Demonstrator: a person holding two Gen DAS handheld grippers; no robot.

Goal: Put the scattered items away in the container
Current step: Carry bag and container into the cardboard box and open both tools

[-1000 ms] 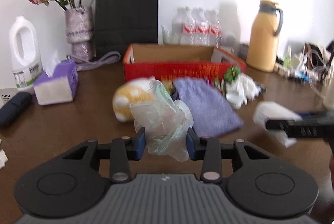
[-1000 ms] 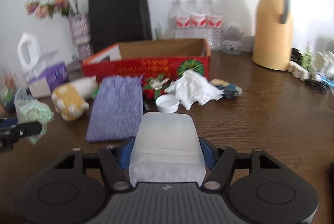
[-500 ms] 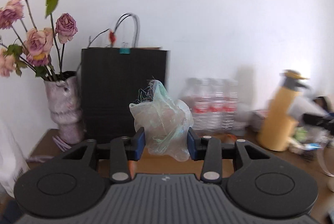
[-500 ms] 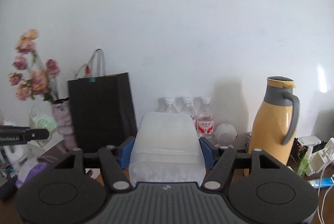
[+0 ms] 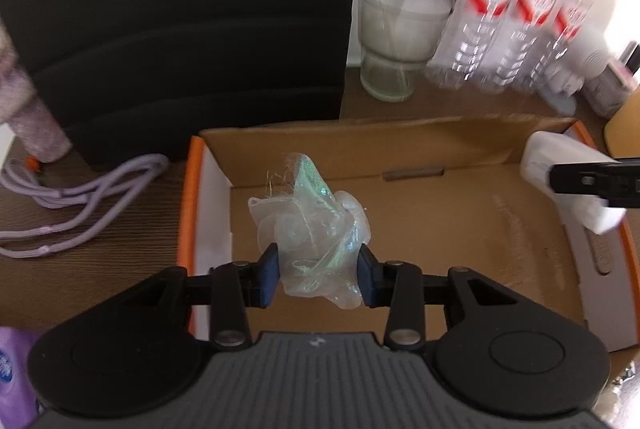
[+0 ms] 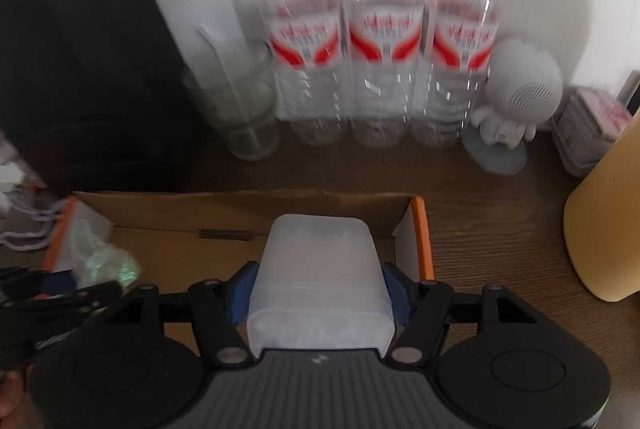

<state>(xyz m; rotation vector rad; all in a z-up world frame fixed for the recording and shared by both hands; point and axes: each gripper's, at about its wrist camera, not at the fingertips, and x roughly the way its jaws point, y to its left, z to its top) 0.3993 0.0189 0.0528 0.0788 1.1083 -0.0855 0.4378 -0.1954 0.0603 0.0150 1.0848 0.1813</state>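
My left gripper (image 5: 318,281) is shut on a crumpled clear plastic bag (image 5: 312,225) and holds it above the left part of the open cardboard box (image 5: 420,149), whose floor is bare. My right gripper (image 6: 318,293) is shut on a frosted white plastic container (image 6: 320,269) and holds it over the box's right end (image 6: 420,229). The right gripper with the container also shows at the right of the left wrist view (image 5: 572,181). The left gripper with the bag shows at the lower left of the right wrist view (image 6: 96,269).
Behind the box stand a black paper bag (image 5: 180,9), a glass (image 5: 396,41) and three water bottles (image 6: 384,49). A purple cord (image 5: 68,197) lies left of the box. A white speaker figure (image 6: 516,105) and a yellow jug (image 6: 604,225) stand at the right.
Both grippers lifted their loads off the table, swung up, then came forward and tilted down over the cardboard box. Both holds stayed shut.
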